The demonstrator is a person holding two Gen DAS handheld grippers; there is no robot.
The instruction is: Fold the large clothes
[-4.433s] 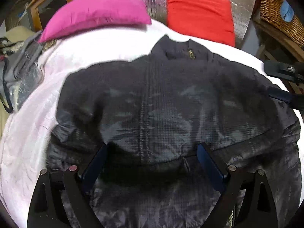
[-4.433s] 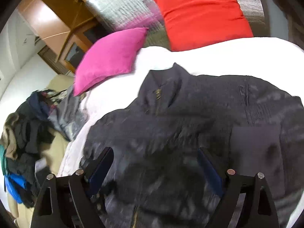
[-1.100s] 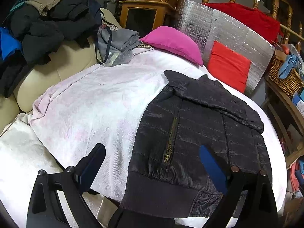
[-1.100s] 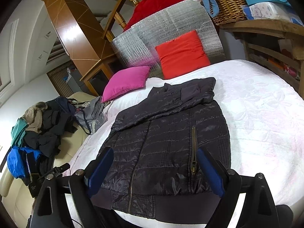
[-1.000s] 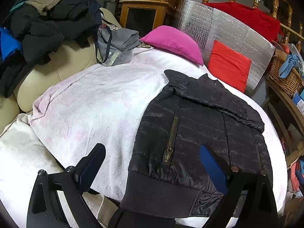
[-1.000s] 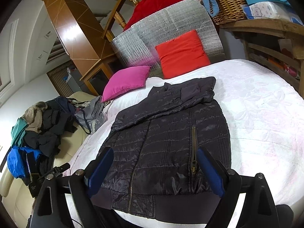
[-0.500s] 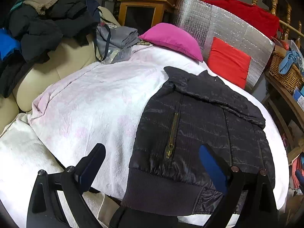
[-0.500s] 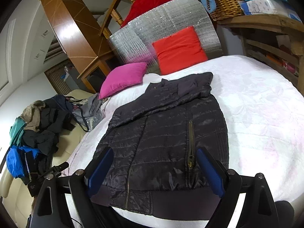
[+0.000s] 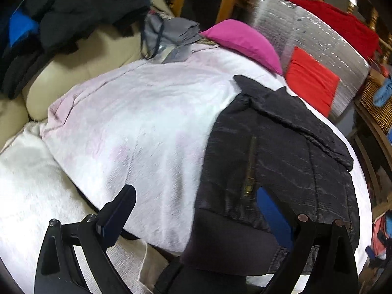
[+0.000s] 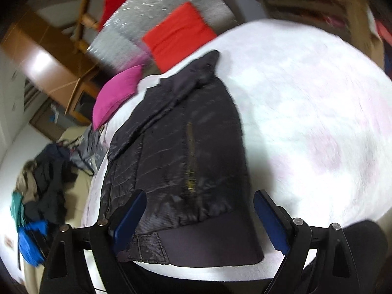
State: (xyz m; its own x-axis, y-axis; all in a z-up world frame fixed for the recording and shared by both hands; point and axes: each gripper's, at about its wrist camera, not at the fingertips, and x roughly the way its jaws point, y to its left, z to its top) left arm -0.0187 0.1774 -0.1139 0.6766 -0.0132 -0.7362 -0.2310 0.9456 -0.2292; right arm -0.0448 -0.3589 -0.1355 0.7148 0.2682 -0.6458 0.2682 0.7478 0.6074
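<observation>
**A:** ok so where's the jacket at? From the left wrist cam I see the black quilted jacket (image 9: 276,161) lying flat on the pale pink-white bedspread (image 9: 137,122), over on the right half of the bed, sleeves folded in across the chest, ribbed hem hanging at the near edge. Brass zipper (image 9: 250,169) runs down the middle of the folded front.

**B:** yep, same on the right wrist cam, jacket (image 10: 176,152) sits left of centre there, with a big bare stretch of bedspread (image 10: 306,122) to its right. That view's pretty motion-blurred though.

**A:** mine is sharper. It also shows stuff yours barely gets: the beige sofa (image 9: 80,66) with a heap of dark clothes (image 9: 73,7), a grey bag (image 9: 169,36), a wicker basket (image 9: 374,107) far right.

**B:** I only get that clothes pile (image 10: 41,186) squished at the left edge. Both views have the pink pillow (image 10: 115,93) and red cushion (image 10: 178,34) against the silver foil panel (image 10: 152,12).

**A:** grippers? The left gripper (image 9: 193,210) has jaws spread wide, nothing between them, hovering over the near bed edge, right finger over the jacket hem.

**B:** right gripper (image 10: 199,213) also wide apart and empty, straddling the hem from above, tilted so the whole scene leans.
</observation>
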